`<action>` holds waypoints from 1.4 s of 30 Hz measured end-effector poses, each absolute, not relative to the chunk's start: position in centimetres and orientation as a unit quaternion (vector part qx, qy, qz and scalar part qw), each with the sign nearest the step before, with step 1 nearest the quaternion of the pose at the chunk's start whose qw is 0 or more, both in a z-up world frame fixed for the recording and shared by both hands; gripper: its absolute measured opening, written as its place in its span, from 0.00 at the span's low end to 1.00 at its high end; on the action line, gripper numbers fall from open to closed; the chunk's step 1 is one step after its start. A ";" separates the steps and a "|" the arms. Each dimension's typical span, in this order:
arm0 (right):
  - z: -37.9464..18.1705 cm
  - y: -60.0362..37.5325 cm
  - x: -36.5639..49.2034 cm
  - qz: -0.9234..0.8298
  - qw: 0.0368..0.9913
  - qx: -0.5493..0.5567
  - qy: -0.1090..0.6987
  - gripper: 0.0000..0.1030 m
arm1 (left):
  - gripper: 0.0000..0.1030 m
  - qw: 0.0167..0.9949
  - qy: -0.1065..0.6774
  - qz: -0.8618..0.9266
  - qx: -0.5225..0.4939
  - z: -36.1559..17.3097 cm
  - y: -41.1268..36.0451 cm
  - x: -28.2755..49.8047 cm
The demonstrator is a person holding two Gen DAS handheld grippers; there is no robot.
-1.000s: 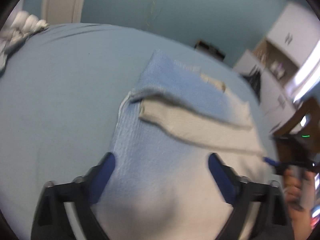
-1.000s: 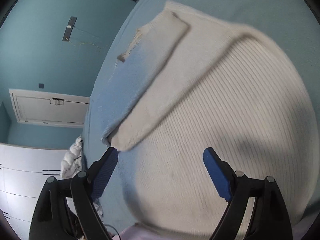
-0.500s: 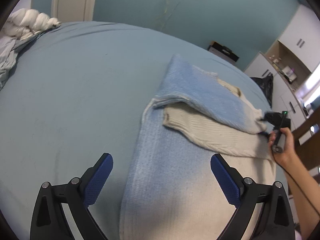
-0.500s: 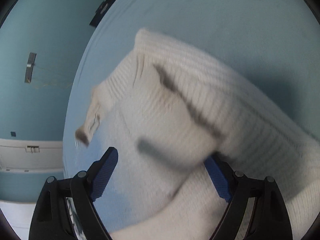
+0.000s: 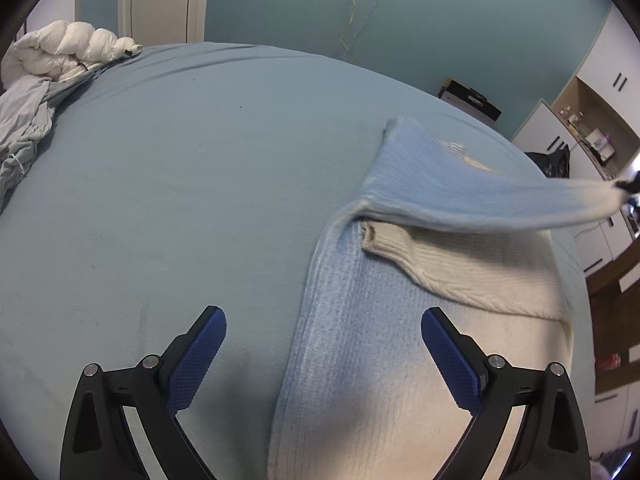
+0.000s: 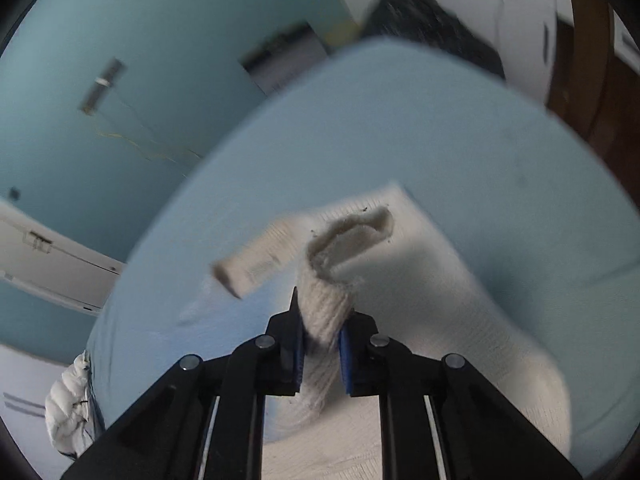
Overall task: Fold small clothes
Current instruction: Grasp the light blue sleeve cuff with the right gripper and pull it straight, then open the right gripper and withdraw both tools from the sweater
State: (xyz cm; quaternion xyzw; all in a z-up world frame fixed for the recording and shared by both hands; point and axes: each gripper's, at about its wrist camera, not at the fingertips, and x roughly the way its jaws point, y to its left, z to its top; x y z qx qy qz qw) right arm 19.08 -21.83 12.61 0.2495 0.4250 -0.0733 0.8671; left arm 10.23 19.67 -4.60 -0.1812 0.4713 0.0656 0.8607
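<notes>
A knit sweater (image 5: 380, 320), fading from blue to cream, lies flat on the pale blue bed (image 5: 160, 180). One cream sleeve (image 5: 460, 268) is folded across its body. The other sleeve (image 5: 480, 200) is stretched up off the body toward the right, where my right gripper (image 5: 628, 184) holds its end. In the right wrist view the jaws of my right gripper (image 6: 320, 332) are closing, and the pads press the cream cuff (image 6: 348, 236). My left gripper (image 5: 324, 344) hangs open over the sweater's left edge with nothing between its fingers.
A white duvet (image 5: 68, 48) and crumpled grey-blue cloth (image 5: 24, 120) lie at the bed's far left. A black box (image 5: 468, 98) sits by the teal wall. White cupboards (image 5: 600, 80) and wooden furniture (image 5: 616, 280) stand beyond the bed's right edge.
My right gripper went from open over the sweater to clamped on the sleeve cuff, then rose and pulled the sleeve up and right. The left gripper stayed open and shifted only slightly.
</notes>
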 end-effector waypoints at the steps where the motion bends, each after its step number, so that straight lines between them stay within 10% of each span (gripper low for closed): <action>1: 14.8 -21.9 17.8 -0.072 0.884 0.233 0.398 0.09 | 0.96 0.861 0.471 0.065 -0.180 -4.5 19.7 10.2; 8: 10.7 -25.3 13.5 -0.109 0.881 0.187 0.421 0.14 | 0.96 0.863 0.473 0.059 -0.170 -4.3 19.3 10.1; 12: -0.3 -29.7 11.3 -0.119 0.805 0.176 0.554 0.51 | 0.96 0.860 0.475 0.054 -0.177 -4.1 19.4 10.0; 14: -4.2 -32.3 10.0 -0.158 0.752 0.203 0.607 0.51 | 0.96 0.861 0.473 0.052 -0.177 -4.0 19.3 10.0; 18: -2.9 -33.2 9.0 -0.149 0.766 0.255 0.570 0.55 | 0.96 0.863 0.474 0.052 -0.170 -4.0 18.8 10.3; 22: -0.8 -29.5 11.4 -0.092 0.794 0.274 0.535 0.86 | 0.96 0.864 0.479 0.052 -0.146 -4.2 17.9 10.4; 31: -11.6 -21.7 18.3 -0.097 0.782 0.089 0.610 0.95 | 0.96 0.868 0.482 0.045 -0.113 -4.5 16.9 10.4; 42: -5.0 -22.6 10.6 -0.040 0.796 0.140 0.588 0.97 | 0.96 0.867 0.491 0.030 -0.084 -4.7 15.1 10.1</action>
